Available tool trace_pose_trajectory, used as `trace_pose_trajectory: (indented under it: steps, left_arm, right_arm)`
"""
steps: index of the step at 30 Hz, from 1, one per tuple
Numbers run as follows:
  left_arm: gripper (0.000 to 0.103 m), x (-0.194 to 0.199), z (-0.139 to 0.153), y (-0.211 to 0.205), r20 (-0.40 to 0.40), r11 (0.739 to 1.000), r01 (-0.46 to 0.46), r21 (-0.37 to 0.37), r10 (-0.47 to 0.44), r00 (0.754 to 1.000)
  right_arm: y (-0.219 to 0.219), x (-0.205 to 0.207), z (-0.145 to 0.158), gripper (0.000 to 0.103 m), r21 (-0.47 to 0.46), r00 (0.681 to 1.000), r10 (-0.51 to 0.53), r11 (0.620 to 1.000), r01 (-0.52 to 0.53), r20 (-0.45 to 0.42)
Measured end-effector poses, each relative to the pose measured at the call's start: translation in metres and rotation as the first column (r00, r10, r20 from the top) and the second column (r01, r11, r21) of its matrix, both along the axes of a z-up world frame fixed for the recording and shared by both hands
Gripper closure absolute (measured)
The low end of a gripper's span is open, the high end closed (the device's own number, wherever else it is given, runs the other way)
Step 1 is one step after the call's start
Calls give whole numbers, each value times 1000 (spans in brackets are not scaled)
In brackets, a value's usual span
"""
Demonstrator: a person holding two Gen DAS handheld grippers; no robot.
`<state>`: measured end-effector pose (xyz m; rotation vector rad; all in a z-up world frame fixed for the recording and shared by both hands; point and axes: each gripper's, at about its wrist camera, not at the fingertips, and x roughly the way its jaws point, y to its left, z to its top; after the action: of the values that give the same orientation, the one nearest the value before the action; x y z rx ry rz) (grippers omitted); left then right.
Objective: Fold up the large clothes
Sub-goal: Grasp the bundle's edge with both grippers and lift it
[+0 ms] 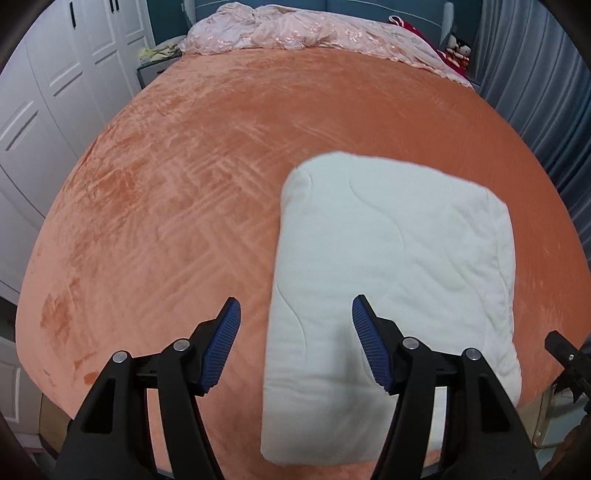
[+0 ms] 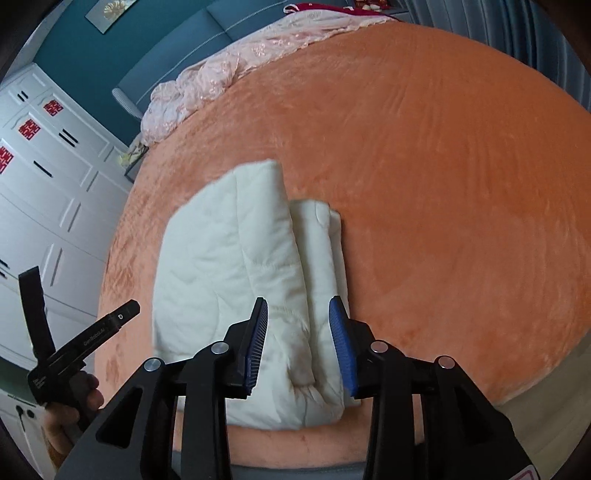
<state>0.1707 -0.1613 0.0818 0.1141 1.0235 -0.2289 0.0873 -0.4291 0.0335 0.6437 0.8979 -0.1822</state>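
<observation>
The folded white quilt (image 1: 388, 280) lies on the bed (image 1: 184, 203), near the edge closest to the person, resting flat on the orange plush cover. It is folded into a thick rectangular bundle; from the right wrist view (image 2: 236, 266) its layers show as a rolled fold along one side, with a lower layer protruding just beside it.

Left tool (image 1: 295, 347): blue ribbed pads spread apart, nothing between them. It hangs above the quilt's near left corner, clear of the fabric.

Right tool (image 2: 299, 347): pads spread, narrower than the left, with no fabric pinched. It sits above the quilt's near end, over the layered fold. No earlier view is available for comparison.

In the right wrist view the left tool's body (image 2: 77, 350) shows at the lower left, gripped by a hand (image 2: 70, 413).

At the head of the bed a crumpled pink embroidered bedspread (image 1: 295, 33) lies bunched across the width. White wardrobe doors (image 1: 44, 110) stand along the left side. Grey-blue curtains (image 1: 535, 92) hang on the right.

No containers are visible in either view.
</observation>
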Motion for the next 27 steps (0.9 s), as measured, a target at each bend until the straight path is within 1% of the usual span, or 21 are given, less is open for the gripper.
trace_pose_trajectory:
  steps: [3,5,8,11,12,13,15,17,20,23,25,27]
  left_arm:
    - [42,29,15,-6,45,1000,-15,17,15,999]
    - [42,50,18,-15,52,999,-19,34,17,999]
    - [42,76,12,-26,27,999,-27,35,26,999]
    - [42,92,-1,-38,6,999,-28,41,28,1000]
    - [42,96,-6,-42,-5,999,-24,42,24,1000]
    - [42,98,-10,-47,-14,999,-16,42,17,1000]
    - [42,102,-20,-57,-28,999,-1,43,2,1000]
    - [42,103,-27,-64,-40,999,14,32,-13,999]
    - [42,103,-36,-76,-49,999,34,29,-33,998]
    - [41,103,-48,-87,-58,998,48,34,-46,997]
    - [41,103,-57,-93,-64,998,56,35,-54,997]
    - [41,102,-63,-100,-51,996,60,63,-56,997]
  right_arm:
    - [-4,37,18,52,-10,999,-24,1000,25,36]
    - [-6,62,18,50,-16,998,-45,999,45,33]
    - [-3,101,3,50,0,997,-75,997,75,-7]
    - [0,133,-24,50,-27,991,-104,994,102,-85]
    - [2,138,-35,50,-21,989,-106,994,104,-104]
    - [2,144,-45,52,-5,988,-100,995,100,-117]
    - [5,152,-56,76,11,992,-70,997,71,-105]
    - [9,151,-57,85,-6,997,-53,999,52,-49]
    - [2,141,-57,89,-35,996,-87,996,86,-19]
    - [-6,136,-70,90,-100,990,-134,986,130,-33]
    - [-10,137,-84,90,-94,989,-139,987,134,-50]
    - [-13,138,-94,90,-81,989,-136,988,131,-54]
